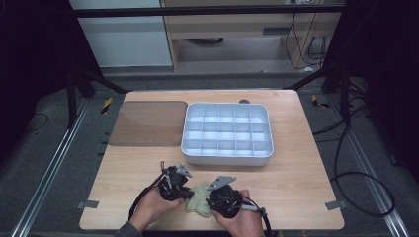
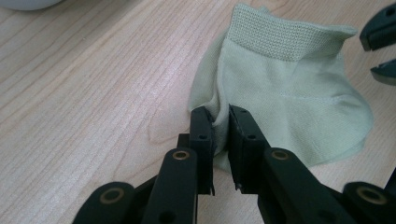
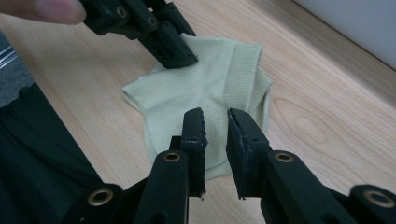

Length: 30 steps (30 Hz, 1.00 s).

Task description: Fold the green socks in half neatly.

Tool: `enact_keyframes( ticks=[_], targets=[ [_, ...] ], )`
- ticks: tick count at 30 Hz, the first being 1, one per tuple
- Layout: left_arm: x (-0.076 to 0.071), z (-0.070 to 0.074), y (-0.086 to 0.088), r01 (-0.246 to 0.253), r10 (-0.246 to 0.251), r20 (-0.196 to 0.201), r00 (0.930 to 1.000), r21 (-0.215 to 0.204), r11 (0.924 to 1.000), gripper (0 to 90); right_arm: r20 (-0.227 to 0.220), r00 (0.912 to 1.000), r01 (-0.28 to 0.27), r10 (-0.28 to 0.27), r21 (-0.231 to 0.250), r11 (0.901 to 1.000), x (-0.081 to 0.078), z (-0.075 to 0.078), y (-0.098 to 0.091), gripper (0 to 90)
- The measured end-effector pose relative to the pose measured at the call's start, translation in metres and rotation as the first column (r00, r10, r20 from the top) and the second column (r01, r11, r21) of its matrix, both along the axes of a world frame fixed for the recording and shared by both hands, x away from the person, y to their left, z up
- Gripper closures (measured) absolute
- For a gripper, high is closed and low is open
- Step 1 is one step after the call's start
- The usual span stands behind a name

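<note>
Pale green sock point(image 2: 289, 93) lies crumpled, ribbed cuff up

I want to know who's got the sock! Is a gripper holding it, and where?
The left gripper pinches the green sock at a bunched edge fold. The right gripper is open over it.

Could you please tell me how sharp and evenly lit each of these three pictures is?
High view: table evenly lit, surroundings fall to black, small things soft. Left gripper view: sock and wood grain crisp, jaw bases at the bottom blurred. Right gripper view: sock fairly sharp, the fingertip at top left blurred, bottom-left corner dark.
</note>
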<state>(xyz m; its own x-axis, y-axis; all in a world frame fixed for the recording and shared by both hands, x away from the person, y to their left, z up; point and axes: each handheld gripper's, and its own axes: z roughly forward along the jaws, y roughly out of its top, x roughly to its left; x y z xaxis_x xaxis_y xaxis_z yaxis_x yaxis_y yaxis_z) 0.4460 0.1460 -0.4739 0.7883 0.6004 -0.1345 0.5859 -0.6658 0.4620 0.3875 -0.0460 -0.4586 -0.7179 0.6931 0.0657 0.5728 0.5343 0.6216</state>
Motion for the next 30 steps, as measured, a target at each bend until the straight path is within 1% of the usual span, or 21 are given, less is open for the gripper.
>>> enact_keyframes(
  ticks=[2, 3, 4, 7, 9, 10, 14, 17, 20, 21, 22, 23, 24, 26, 27, 28, 29, 30],
  targets=[
    [0.0, 0.0, 0.0, -0.001, 0.001, 0.0, 1.0, 0.0, 1.0, 80.4, -0.003, 0.9999, -0.01, 0.01, -0.005, 0.9999, 0.0, -0.002, 0.002, 78.1],
    [0.0, 0.0, 0.0, -0.001, 0.001, 0.0, 1.0, 0.0, 1.0, 80.5, -0.011, 0.9999, -0.009, 0.008, -0.013, 0.9999, 0.0, -0.003, 0.003, 76.8],
    [0.0, 0.0, 0.0, 0.0, 0.0, 0.0, 1.0, 0.0, 1.0, 80.4, -0.01, 0.9998, -0.017, 0.017, -0.034, 0.9993, 0.003, -0.007, 0.006, 73.6],
    [0.0, 0.0, 0.0, 0.001, -0.001, 0.0, 1.0, 0.001, 1.0, 80.4, -0.015, 0.9999, -0.009, 0.008, -0.056, 0.9984, 0.007, -0.013, 0.008, 69.3],
    [0.0, 0.0, 0.0, 0.001, -0.001, -0.001, 1.0, 0.001, 1.0, 80.5, -0.014, 0.9998, -0.014, 0.013, -0.057, 0.9983, 0.008, -0.014, 0.008, 68.5],
    [0.001, 0.0, 0.001, 0.003, -0.003, -0.002, 1.0, -0.003, 1.0, 80.7, -0.028, 0.9995, -0.014, 0.012, -0.064, 0.9978, 0.009, -0.018, 0.01, 67.7],
    [0.002, 0.001, 0.002, 0.003, -0.003, -0.005, 1.0, -0.004, 1.0, 81.0, -0.026, 0.9995, -0.019, 0.017, -0.07, 0.9973, 0.009, -0.02, 0.011, 66.5],
    [0.002, 0.001, 0.003, -0.003, 0.003, 0.001, 1.0, -0.005, 1.0, 80.5, -0.028, 0.9993, -0.025, 0.023, -0.076, 0.9968, 0.009, -0.021, 0.012, 66.7],
    [0.001, 0.003, 0.005, -0.009, 0.009, 0.022, 0.9997, -0.007, 0.9999, 78.2, -0.03, 0.9993, -0.025, 0.023, -0.074, 0.997, 0.009, -0.021, 0.012, 67.4],
    [0.001, 0.003, 0.005, -0.009, 0.009, 0.022, 0.9997, -0.007, 0.9999, 76.7, -0.033, 0.9992, -0.026, 0.024, -0.072, 0.997, 0.009, -0.021, 0.012, 67.4],
    [0.001, 0.004, 0.006, -0.019, 0.019, 0.032, 0.9993, -0.008, 0.9998, 76.7, -0.033, 0.9992, -0.026, 0.024, -0.072, 0.997, 0.009, -0.021, 0.012, 67.7],
    [0.002, 0.005, 0.008, -0.026, 0.027, 0.043, 0.9987, -0.01, 0.9996, 71.4, -0.037, 0.999, -0.026, 0.023, -0.066, 0.9975, 0.009, -0.022, 0.011, 68.4],
    [0.003, 0.006, 0.011, -0.034, 0.034, 0.05, 0.9982, -0.011, 0.9994, 71.0, -0.037, 0.999, -0.028, 0.026, -0.066, 0.9974, 0.01, -0.022, 0.011, 68.6],
    [0.003, 0.006, 0.012, -0.035, 0.036, 0.05, 0.9981, -0.012, 0.9993, 69.6, -0.039, 0.9988, -0.031, 0.029, -0.065, 0.9974, 0.01, -0.022, 0.01, 68.8],
    [0.004, 0.006, 0.013, -0.043, 0.044, 0.051, 0.9977, -0.01, 0.999, 69.6, -0.039, 0.9988, -0.031, 0.029, -0.065, 0.9974, 0.01, -0.022, 0.01, 68.8],
    [0.005, 0.006, 0.015, -0.047, 0.047, 0.048, 0.9978, -0.012, 0.9988, 66.4, -0.043, 0.9986, -0.032, 0.029, -0.064, 0.9974, 0.01, -0.022, 0.01, 68.9],
    [0.005, 0.005, 0.015, -0.046, 0.047, 0.045, 0.9979, -0.012, 0.9988, 65.7, -0.044, 0.9986, -0.032, 0.03, -0.064, 0.9974, 0.01, -0.022, 0.01, 68.9],
    [0.006, 0.004, 0.015, -0.041, 0.042, 0.031, 0.9986, -0.024, 0.9989, 65.0, -0.045, 0.9986, -0.032, 0.029, -0.064, 0.9974, 0.01, -0.022, 0.01, 68.9]
  ],
)
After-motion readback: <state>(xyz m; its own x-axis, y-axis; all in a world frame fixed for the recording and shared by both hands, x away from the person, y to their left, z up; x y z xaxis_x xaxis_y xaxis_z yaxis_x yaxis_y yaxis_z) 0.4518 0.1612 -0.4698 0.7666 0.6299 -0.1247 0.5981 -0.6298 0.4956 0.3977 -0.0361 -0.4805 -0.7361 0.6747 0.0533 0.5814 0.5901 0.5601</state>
